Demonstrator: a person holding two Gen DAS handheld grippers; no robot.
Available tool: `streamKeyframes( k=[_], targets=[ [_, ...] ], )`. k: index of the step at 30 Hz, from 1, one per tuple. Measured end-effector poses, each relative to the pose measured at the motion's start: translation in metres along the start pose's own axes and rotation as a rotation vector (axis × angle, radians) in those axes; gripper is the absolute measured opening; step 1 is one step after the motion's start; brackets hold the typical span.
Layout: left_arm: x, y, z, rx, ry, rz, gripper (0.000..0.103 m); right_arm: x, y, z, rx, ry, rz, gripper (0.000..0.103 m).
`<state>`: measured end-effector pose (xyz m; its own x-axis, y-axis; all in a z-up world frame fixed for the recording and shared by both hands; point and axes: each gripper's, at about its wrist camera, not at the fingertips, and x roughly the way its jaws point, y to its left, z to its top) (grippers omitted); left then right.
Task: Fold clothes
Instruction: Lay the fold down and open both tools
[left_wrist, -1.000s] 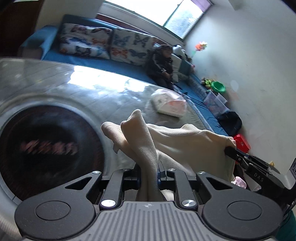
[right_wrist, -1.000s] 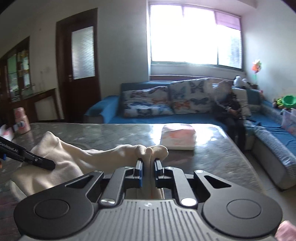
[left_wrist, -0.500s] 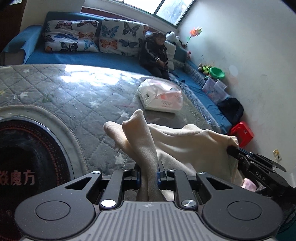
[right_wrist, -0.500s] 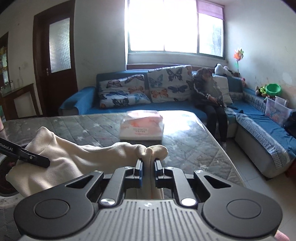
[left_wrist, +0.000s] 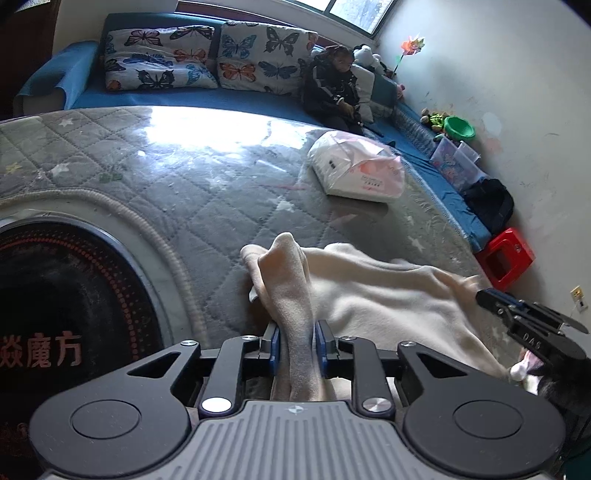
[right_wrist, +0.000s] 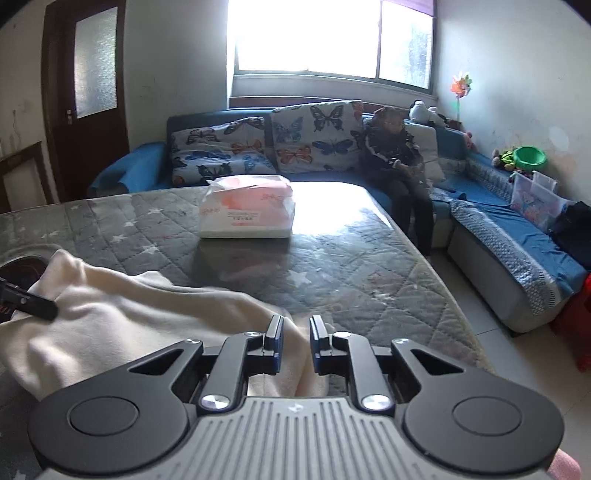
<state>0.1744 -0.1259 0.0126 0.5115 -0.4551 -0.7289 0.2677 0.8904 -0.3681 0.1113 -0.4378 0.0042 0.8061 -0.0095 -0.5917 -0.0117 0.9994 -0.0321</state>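
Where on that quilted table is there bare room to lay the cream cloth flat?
The widest bare stretch of table lies between the cloth and the sofa, left of the white pack. The round dark plate crowds the left corner; the pack takes the far right.

Each hand-held gripper is showing a ribbed grey body, black linkage arms with silver screws, and blue-padded black fingers: left hand-held gripper (left_wrist: 297, 341), right hand-held gripper (right_wrist: 296, 338).

Cream garment (left_wrist: 376, 295) on a grey quilted, star-dotted table (left_wrist: 207, 192). Butterfly-print cushions (right_wrist: 314, 136) line the blue sofa (right_wrist: 524, 236).
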Motion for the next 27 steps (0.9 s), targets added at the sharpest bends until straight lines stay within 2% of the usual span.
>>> streamKeyframes(
  k=[2, 4, 6, 8, 9, 10, 17, 27],
  targets=[
    [-0.002, 0.0, -0.001, 0.009, -0.005, 0.025, 0.033, -0.002, 0.0, 0.0, 0.001, -0.006, -0.012, 0.018],
    [-0.006, 0.0, -0.004, 0.02, -0.012, 0.048, 0.046, -0.007, 0.002, 0.0, 0.0, -0.012, -0.006, 0.03],
    [-0.011, -0.001, -0.006, 0.025, -0.023, 0.054, 0.05, -0.013, 0.007, -0.002, -0.009, -0.021, 0.014, 0.035],
    [-0.015, -0.003, -0.009, 0.036, -0.028, 0.061, 0.059, -0.019, 0.017, -0.005, -0.031, -0.024, 0.047, 0.043],
    [-0.017, -0.004, -0.011, 0.042, -0.031, 0.069, 0.067, -0.02, 0.02, -0.007, -0.038, -0.024, 0.059, 0.05],
    [-0.018, -0.006, -0.014, 0.051, -0.035, 0.074, 0.07, -0.023, 0.026, -0.009, -0.05, -0.024, 0.075, 0.053],
    [-0.016, -0.019, -0.029, 0.105, -0.029, 0.104, 0.08, -0.032, 0.067, -0.027, -0.128, -0.02, 0.148, 0.06],
    [-0.012, -0.024, -0.041, 0.14, -0.02, 0.15, 0.084, -0.039, 0.089, -0.049, -0.206, 0.004, 0.153, 0.067]
  ],
)
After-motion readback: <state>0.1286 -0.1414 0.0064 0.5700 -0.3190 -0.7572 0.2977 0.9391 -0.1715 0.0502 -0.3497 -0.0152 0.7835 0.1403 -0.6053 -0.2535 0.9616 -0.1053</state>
